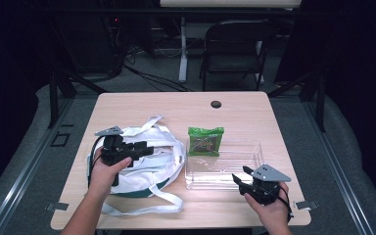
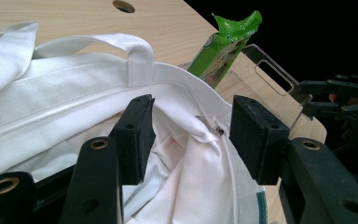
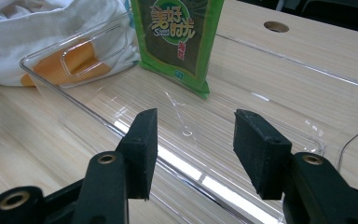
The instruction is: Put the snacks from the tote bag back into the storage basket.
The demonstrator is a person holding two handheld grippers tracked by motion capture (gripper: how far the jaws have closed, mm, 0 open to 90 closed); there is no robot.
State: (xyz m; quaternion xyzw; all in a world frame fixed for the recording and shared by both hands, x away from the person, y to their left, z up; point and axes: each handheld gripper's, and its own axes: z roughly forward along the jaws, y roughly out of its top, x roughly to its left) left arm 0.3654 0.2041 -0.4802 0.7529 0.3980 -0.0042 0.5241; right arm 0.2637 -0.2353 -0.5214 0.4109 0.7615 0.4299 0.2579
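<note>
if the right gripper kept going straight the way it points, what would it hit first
Probably the near wall of the clear plastic tray, just ahead of the right gripper; beyond it stands the green snack packet. Depth is hard to judge.

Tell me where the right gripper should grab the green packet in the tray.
Grip the green packet by its crimped top edge, coming from above. It stands leaning against the far-left wall of the clear tray, so the top seal is free, thin and flat, and probably easy to pinch. The right gripper sits open at the tray's near edge; the tray walls would likely block a low approach.
</note>
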